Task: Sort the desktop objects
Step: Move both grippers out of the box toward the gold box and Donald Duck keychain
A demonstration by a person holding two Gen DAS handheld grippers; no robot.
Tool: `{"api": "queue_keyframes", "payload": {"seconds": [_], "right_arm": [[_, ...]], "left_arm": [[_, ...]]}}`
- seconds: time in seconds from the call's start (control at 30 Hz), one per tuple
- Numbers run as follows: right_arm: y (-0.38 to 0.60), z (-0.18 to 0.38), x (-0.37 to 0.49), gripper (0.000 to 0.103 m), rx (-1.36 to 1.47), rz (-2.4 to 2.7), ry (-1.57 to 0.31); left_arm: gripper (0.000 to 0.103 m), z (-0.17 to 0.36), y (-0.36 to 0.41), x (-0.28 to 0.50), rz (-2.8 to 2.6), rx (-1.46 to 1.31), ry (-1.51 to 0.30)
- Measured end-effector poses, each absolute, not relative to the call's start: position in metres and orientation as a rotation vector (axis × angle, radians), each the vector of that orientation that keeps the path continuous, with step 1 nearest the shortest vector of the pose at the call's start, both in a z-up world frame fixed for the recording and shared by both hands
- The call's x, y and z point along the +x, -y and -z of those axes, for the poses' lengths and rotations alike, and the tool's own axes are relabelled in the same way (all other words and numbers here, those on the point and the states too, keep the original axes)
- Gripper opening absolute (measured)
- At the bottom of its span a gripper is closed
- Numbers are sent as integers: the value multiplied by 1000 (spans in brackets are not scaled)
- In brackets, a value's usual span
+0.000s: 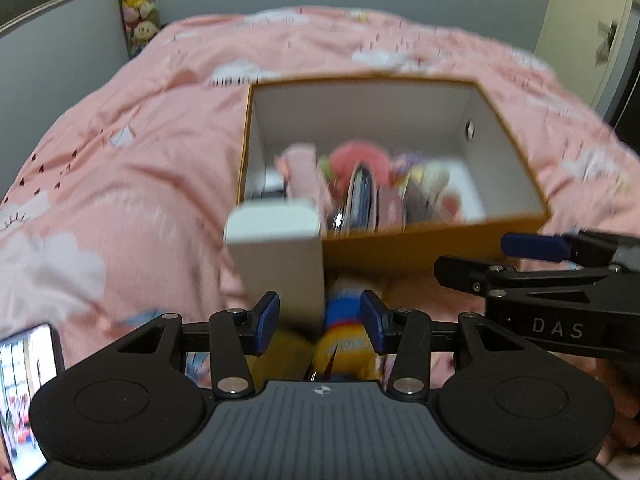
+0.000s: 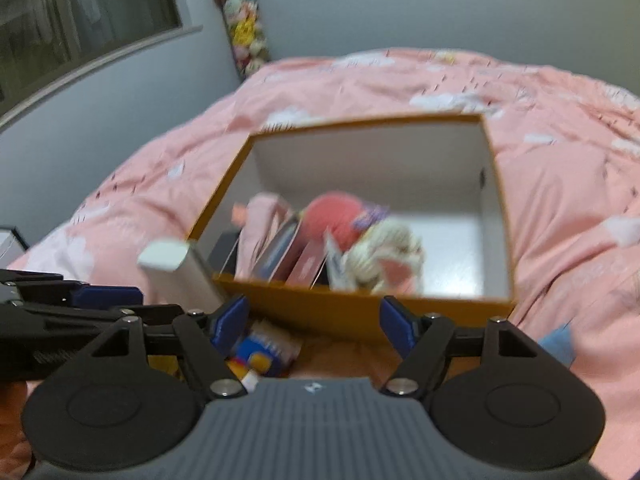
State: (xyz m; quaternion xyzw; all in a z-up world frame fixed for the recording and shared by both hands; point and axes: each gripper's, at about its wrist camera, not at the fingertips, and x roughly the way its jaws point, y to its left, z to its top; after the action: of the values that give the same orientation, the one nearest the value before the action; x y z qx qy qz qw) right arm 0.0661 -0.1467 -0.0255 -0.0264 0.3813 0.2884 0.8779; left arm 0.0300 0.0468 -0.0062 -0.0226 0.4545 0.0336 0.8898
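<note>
An orange cardboard box [image 1: 440, 242] [image 2: 360, 314] with a white inside stands open on the pink bed. It holds a pink round thing [image 1: 358, 156], upright cards and booklets [image 2: 280, 252] and a white plush [image 2: 384, 258]. My left gripper [image 1: 320, 322] is shut on a small white box [image 1: 276, 264] [image 2: 172, 268], held upright by its lower end just before the orange box's near left corner. A striped blue, yellow and red toy [image 1: 344, 320] [image 2: 260, 354] lies on the bed under both grippers. My right gripper [image 2: 314, 320] [image 1: 472, 258] stands open and holds nothing, close to the orange box's front wall.
A phone [image 1: 28, 392] with a lit screen lies at the lower left. A grey box edge [image 2: 8, 244] shows at the far left, a blue scrap [image 2: 556, 344] at the right. Plush toys [image 1: 138, 4] hang in the wall corner. The pink cover [image 1: 120, 184] spreads around the orange box.
</note>
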Motion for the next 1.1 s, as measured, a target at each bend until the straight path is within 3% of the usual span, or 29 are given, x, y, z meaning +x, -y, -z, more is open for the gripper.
{"api": "queue_keyframes", "payload": {"seconds": [0.7,0.93,1.1], "right_arm": [[78,79,68,71,-167,-877,-1091],[57,94,66,81,-233,-878,-1097],[61,100,68,78,-221,-856,-1114]], "left_arm": [[54,23,-75,27,-177,-35,-1062],[54,26,-87,28,-186,-63,-1079],[57,34,-94,30,-160,-105,-1119]]}}
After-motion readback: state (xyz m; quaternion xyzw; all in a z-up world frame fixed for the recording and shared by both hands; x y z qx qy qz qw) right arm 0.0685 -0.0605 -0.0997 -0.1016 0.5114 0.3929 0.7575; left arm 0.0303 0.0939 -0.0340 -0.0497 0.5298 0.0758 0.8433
